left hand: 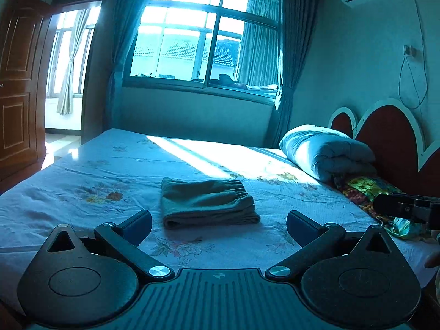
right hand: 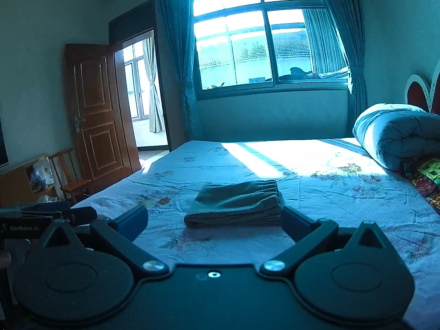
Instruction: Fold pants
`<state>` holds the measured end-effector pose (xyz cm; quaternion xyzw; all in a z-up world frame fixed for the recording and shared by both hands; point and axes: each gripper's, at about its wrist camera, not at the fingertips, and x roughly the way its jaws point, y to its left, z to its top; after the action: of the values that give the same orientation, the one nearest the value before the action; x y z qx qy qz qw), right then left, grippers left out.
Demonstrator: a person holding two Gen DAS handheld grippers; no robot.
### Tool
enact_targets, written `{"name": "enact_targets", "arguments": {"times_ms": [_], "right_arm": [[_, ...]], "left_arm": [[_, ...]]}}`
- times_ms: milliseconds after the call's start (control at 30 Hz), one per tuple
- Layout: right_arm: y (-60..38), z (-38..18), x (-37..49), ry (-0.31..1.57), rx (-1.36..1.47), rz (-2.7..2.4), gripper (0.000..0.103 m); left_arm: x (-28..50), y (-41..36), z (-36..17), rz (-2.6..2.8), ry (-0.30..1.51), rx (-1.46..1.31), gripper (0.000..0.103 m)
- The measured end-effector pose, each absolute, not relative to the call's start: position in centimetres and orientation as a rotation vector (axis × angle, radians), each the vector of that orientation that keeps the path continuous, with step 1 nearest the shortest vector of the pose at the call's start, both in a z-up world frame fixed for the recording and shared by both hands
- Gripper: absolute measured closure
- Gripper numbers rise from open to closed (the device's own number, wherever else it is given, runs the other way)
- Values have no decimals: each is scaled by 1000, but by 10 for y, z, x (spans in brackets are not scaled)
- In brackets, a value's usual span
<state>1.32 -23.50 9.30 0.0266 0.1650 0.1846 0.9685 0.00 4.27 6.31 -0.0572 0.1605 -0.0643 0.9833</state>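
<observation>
My left gripper and right gripper both hung with fingers spread, gripping nothing, just short of the folded grey-green elastic-waist pants lying on the floral-printed bedsheet.

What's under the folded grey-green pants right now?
The folded grey-green pants lie directly on the pale floral bedsheet. Nothing pokes out around their edges; the patch of sheet beneath them is covered, so anything flat there can't be seen.
</observation>
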Motion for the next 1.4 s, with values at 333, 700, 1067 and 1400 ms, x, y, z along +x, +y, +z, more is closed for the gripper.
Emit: {"name": "enact_targets", "arguments": {"times_ms": [333, 700, 1067, 1400], "right_arm": [[-231, 94, 8, 314, 22, 359, 6], [-224, 87, 4, 325, 11, 360, 6], [-234, 87, 4, 316, 28, 352, 6], [-238, 87, 2, 323, 37, 341, 6]], "left_arm": [[-13, 51, 76, -115, 284, -112, 0], [-9, 53, 68, -111, 293, -127, 0], [-7, 47, 68, -118, 285, -123, 0], [-7, 47, 66, -130, 282, -122, 0]]}}
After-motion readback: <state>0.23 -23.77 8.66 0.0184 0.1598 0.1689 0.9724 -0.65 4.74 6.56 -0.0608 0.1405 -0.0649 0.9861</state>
